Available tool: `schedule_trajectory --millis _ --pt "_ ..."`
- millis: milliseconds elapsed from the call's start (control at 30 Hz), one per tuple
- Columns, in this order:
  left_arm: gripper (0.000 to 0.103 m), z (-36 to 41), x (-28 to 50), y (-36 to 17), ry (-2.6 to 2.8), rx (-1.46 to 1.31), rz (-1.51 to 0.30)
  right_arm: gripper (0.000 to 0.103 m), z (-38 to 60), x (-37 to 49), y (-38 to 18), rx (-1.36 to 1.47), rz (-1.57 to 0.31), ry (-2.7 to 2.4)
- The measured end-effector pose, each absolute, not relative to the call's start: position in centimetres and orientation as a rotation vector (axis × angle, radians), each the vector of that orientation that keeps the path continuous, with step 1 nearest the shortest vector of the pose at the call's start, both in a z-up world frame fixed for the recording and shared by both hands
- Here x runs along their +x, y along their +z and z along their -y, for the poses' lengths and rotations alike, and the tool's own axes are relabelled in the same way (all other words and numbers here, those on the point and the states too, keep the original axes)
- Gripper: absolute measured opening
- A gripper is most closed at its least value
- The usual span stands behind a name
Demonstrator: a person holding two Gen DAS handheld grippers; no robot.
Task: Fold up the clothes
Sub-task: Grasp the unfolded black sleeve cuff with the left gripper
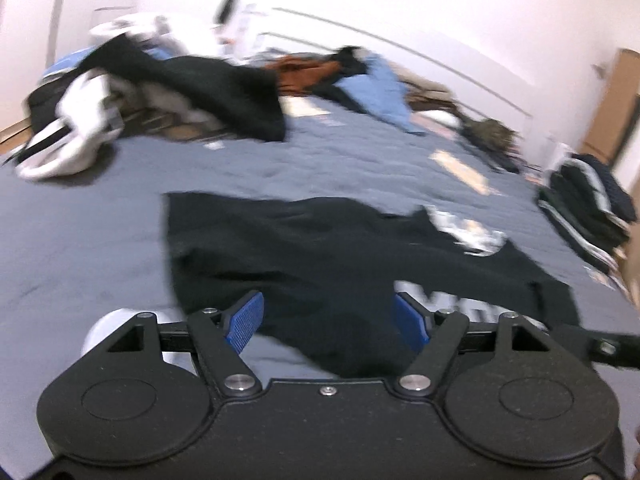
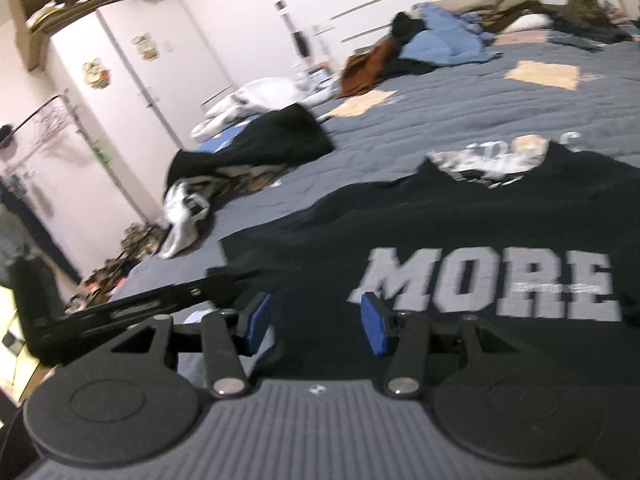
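A black T-shirt (image 1: 320,256) with grey "MORE" lettering lies spread on the grey bedspread (image 1: 80,216), partly folded over itself. My left gripper (image 1: 330,318) is open, its blue pads wide apart above the shirt's near edge, nothing between them. In the right wrist view the same black T-shirt (image 2: 460,220) fills the right half, and my right gripper (image 2: 316,324) is open over its near left edge, holding nothing. The left gripper's black body (image 2: 140,308) shows at the left of that view.
Piles of unfolded clothes lie at the far side of the bed: a black and white heap (image 1: 160,92), blue and brown garments (image 2: 420,48). A folded dark stack (image 1: 588,212) sits at the bed's right edge. A white wardrobe (image 2: 120,92) stands beyond the bed.
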State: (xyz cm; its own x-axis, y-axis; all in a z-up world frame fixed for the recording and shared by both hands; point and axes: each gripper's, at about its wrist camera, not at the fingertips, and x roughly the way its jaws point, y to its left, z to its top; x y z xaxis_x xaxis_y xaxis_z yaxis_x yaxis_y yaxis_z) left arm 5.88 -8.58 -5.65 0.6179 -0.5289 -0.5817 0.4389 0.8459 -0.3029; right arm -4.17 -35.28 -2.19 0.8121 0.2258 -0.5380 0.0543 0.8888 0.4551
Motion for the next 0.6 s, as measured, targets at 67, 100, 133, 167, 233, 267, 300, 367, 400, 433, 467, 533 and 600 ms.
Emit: schedule_trajectory --millis 67,100,133,167,233,267,300,367,400,433,467,533,600 --pt "0.071 7.2 6.7 -6.1 -0.520 -0.211 -0.736 0.049 34.4 -3.9 -2.3 0.468 -0.632 0.115" --pt "0.071 6.6 7.0 -6.4 -0.500 -0.248 -0.748 0.049 34.1 -3.8 -2.3 0.465 -0.637 0.123" --pt "0.071 5.9 7.4 -6.6 -0.480 -0.286 -0.759 0.049 33.8 -3.8 -2.3 0.463 -0.641 0.129" --pt "0.071 5.2 7.8 -6.8 -0.460 -0.323 -0.771 0.049 33.6 -3.8 -2.3 0.460 -0.644 0.133" --pt "0.071 3.8 8.6 -7.3 -0.419 -0.398 -0.792 0.049 33.2 -3.8 -2.1 0.457 -0.649 0.140" --pt "0.071 3.2 9.0 -7.6 -0.398 -0.436 -0.803 0.049 33.1 -3.8 -2.0 0.456 -0.650 0.144" --pt "0.071 2.5 9.4 -7.8 -0.377 -0.473 -0.813 0.049 33.0 -3.9 -1.9 0.455 -0.651 0.148" --pt "0.071 1.6 9.9 -8.3 -0.354 -0.537 -0.831 0.049 32.8 -3.9 -1.7 0.452 -0.656 0.154" --pt "0.071 1.5 10.1 -8.6 -0.346 -0.560 -0.840 0.049 32.8 -4.0 -1.7 0.452 -0.658 0.158" --pt "0.071 1.6 10.3 -8.8 -0.339 -0.565 -0.846 0.049 32.7 -4.0 -1.6 0.453 -0.658 0.162" --pt "0.071 1.7 10.5 -9.1 -0.332 -0.571 -0.854 0.049 32.7 -4.1 -1.5 0.453 -0.658 0.163" --pt "0.071 1.8 10.7 -9.4 -0.322 -0.583 -0.872 0.049 32.7 -4.2 -1.3 0.453 -0.657 0.166" --pt "0.071 1.9 10.9 -9.8 -0.312 -0.598 -0.889 0.049 32.7 -4.3 -1.1 0.452 -0.657 0.169"
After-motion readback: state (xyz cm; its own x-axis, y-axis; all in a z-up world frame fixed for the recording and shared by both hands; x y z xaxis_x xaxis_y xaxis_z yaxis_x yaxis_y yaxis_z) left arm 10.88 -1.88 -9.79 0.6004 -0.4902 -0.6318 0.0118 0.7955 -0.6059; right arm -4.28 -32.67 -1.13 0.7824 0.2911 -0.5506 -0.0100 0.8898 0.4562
